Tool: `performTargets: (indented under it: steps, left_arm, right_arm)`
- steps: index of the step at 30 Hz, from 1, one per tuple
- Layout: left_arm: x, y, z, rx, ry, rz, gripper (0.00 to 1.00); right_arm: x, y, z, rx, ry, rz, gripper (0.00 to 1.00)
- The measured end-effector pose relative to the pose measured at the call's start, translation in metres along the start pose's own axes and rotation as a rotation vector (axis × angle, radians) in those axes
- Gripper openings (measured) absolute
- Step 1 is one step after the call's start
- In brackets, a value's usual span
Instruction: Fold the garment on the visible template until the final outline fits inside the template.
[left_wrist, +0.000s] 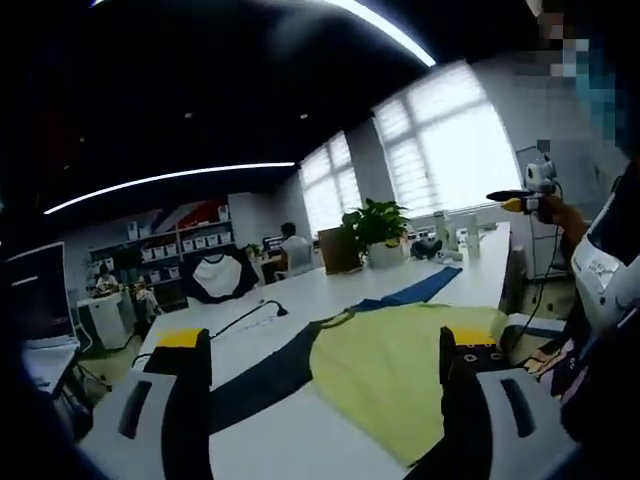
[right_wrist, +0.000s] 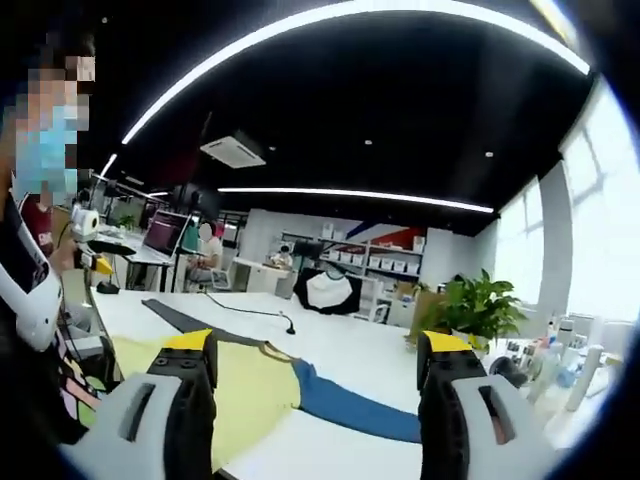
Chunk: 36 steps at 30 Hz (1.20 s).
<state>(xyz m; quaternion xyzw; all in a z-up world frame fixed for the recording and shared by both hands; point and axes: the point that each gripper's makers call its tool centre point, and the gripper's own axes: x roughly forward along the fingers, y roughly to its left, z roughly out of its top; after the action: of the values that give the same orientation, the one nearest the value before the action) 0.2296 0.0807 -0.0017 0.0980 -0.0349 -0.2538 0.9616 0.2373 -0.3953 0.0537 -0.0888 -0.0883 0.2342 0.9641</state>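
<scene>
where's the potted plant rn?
The potted plant stands at the far end of the white table by the windows, beyond the yellow garment; in the right gripper view it sits at the right, above the right jaw.

Open office, dark ceiling crossed by curved light strips. Tall bright windows with blinds. Long white table; potted plant beside it. Shelves with boxes along far wall.

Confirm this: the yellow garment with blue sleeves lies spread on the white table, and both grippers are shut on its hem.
Not quite. The yellow garment with blue sleeves does lie spread on the white table, but both grippers are open, holding nothing. The left gripper view shows the left gripper with jaws apart; the right gripper view shows the right gripper likewise.
</scene>
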Motion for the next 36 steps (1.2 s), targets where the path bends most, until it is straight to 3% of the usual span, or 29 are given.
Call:
performTargets:
  steps: [3, 6, 10, 15, 21, 28, 33, 36]
  left_arm:
    - [-0.001, 0.005, 0.006, -0.004, -0.021, 0.022, 1.0]
    - [-0.003, 0.008, 0.007, -0.001, -0.02, 0.037, 1.0]
    - [-0.008, 0.012, 0.01, 0.011, -0.033, 0.048, 1.0]
    - [-0.015, 0.02, 0.016, 0.0, -0.055, 0.071, 1.0]
    - [-0.021, 0.028, 0.017, 0.017, -0.051, 0.106, 1.0]
    - [-0.023, 0.031, 0.015, 0.024, -0.039, 0.117, 1.0]
    - [-0.022, 0.034, 0.013, 0.014, -0.038, 0.124, 1.0]
    - [-0.022, 0.034, 0.011, 0.009, -0.034, 0.124, 1.0]
  right_arm:
    - [-0.002, -0.011, 0.014, 0.002, -0.032, -0.046, 0.99]
    - [0.001, -0.021, 0.02, -0.02, 0.002, -0.063, 0.99]
    - [0.01, -0.042, 0.03, -0.05, -0.002, -0.09, 0.99]
    - [0.026, -0.066, 0.031, 0.038, -0.004, -0.086, 0.99]
    - [0.046, -0.089, 0.02, 0.065, 0.009, -0.127, 0.99]
    - [0.065, -0.115, 0.0, 0.02, 0.055, -0.19, 0.99]
    - [0.075, -0.135, -0.024, 0.07, 0.087, -0.211, 0.99]
    - [0.082, -0.147, -0.049, 0.086, 0.125, -0.238, 0.99]
